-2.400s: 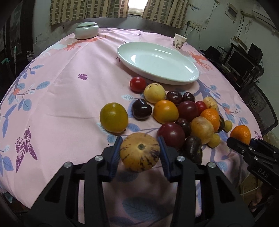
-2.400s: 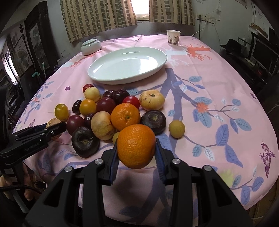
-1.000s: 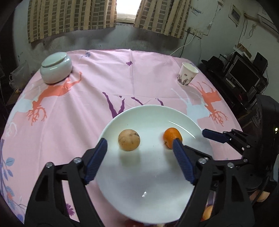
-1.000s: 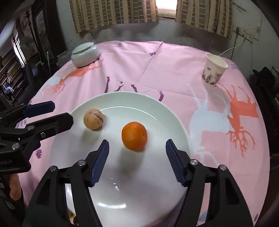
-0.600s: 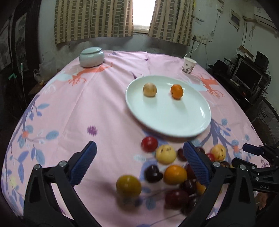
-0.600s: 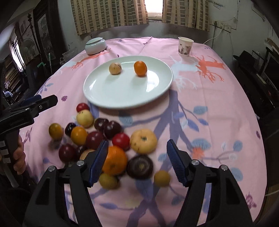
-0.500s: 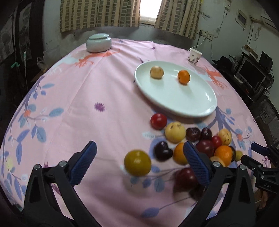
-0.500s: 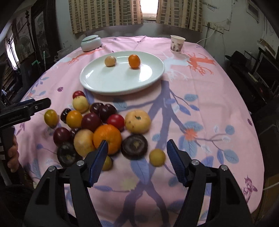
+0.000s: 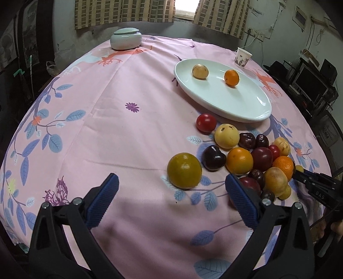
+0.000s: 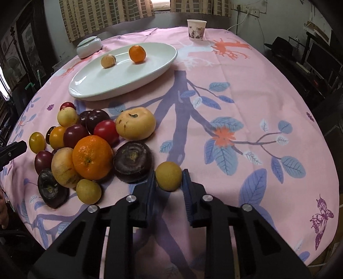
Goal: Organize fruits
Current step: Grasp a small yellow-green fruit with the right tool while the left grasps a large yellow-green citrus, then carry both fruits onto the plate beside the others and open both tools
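Right tool (image 10: 168, 179) clamped small yellow fruit (image 10: 168, 176); left tool (image 9: 171, 200) gaped wide. I judged a straight lift clear of neighbours best.

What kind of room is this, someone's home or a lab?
Most likely a lived-in home: a round table under a pink patterned tablecloth, checked curtains at a small window, and computer monitors crowded along the side wall.

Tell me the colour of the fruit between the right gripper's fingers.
The small round fruit is yellow, dull mustard; the right wrist view shows it best.
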`<state>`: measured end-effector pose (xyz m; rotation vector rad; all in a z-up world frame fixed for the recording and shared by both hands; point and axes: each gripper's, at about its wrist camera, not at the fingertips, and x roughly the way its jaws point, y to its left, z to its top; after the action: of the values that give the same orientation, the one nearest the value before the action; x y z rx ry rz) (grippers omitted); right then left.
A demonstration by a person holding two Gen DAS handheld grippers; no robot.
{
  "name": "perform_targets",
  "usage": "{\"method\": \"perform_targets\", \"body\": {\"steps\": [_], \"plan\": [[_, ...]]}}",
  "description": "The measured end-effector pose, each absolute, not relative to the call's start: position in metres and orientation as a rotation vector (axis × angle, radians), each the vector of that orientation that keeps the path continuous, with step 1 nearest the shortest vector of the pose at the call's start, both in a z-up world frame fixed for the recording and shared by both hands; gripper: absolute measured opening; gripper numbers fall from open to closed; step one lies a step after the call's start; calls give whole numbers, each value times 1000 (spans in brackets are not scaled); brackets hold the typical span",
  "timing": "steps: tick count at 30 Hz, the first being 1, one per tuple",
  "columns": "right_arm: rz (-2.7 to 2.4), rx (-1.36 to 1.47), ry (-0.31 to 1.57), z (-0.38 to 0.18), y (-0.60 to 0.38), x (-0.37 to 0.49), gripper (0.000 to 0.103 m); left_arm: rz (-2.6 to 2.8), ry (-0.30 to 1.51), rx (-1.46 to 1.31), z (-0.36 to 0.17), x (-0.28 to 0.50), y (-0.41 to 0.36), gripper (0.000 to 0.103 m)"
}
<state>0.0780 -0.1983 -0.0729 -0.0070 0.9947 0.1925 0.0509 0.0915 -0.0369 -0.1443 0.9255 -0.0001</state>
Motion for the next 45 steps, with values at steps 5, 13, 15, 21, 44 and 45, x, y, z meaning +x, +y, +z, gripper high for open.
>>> {"method": "perform_targets", "body": {"steps": [5,13,15,21,44,45], "plan": [[255,16,957,-53,-191,62,25,4,976,-125,-51,60,89,101],[290,53,978,-51,-190,58,25,41,982,-110,-67,76,86,66],[292,56,976,-50,-189,57,25,-9,983,-143,-63,75,85,41],[343,41,948,-39,-174,57,25,-86,970,-195,-49,68,80,40],[428,-17,820,8,-136,100,25,-247,860,-83,28,116,33,41],[421,-30,810,12,-135,108,25,-254,858,-76,32,125,31,41]]}}
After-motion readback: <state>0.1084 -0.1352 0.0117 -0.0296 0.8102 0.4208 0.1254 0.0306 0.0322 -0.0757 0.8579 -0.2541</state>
